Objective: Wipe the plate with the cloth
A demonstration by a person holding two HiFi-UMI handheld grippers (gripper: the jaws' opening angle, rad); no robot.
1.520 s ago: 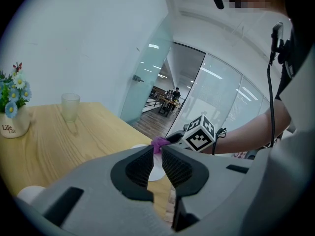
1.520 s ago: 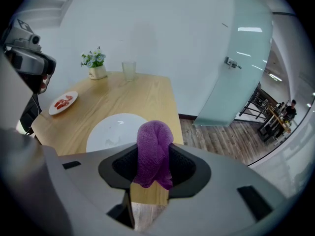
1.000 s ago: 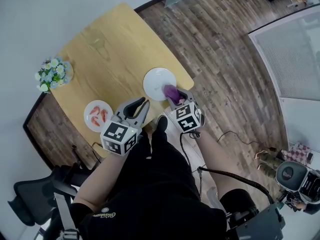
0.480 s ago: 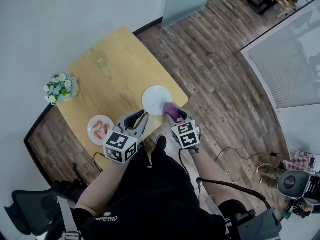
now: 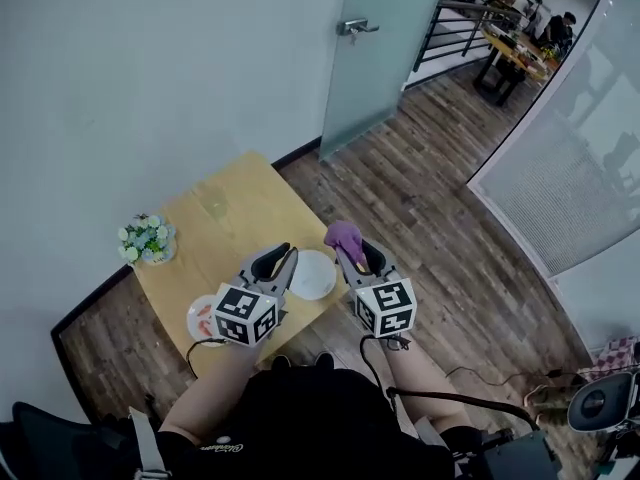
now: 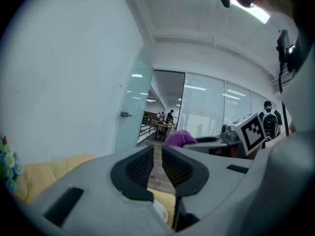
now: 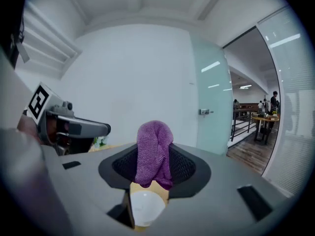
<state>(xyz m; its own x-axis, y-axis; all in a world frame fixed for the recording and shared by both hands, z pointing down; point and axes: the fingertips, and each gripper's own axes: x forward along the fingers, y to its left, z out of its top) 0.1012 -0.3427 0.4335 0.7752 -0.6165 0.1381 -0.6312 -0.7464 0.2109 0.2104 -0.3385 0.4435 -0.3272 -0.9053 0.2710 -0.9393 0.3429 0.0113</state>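
The right tongs are clamped on a purple cloth, which bunches up above the jaws and hangs a little way below them. The left tongs hold nothing: their jaws stand only a narrow slit apart, with bare floor showing through it. In the head view both tongs are held side by side in front of the person, over the near corner of the counter.

The floor is dark wood planking. A frosted glass door stands in the pale wall beyond the counter.

The counter is light wood. The white plate lies flat on it near its right edge. In the head view it shows between the two tongs. In the right gripper view it shows low down, under the hanging end of the cloth. The cloth is up in the air and clear of the plate.

A second plate with red pieces on it lies to the left, partly hidden behind the left tongs' marker cube. A small bunch of flowers stands at the counter's left edge.
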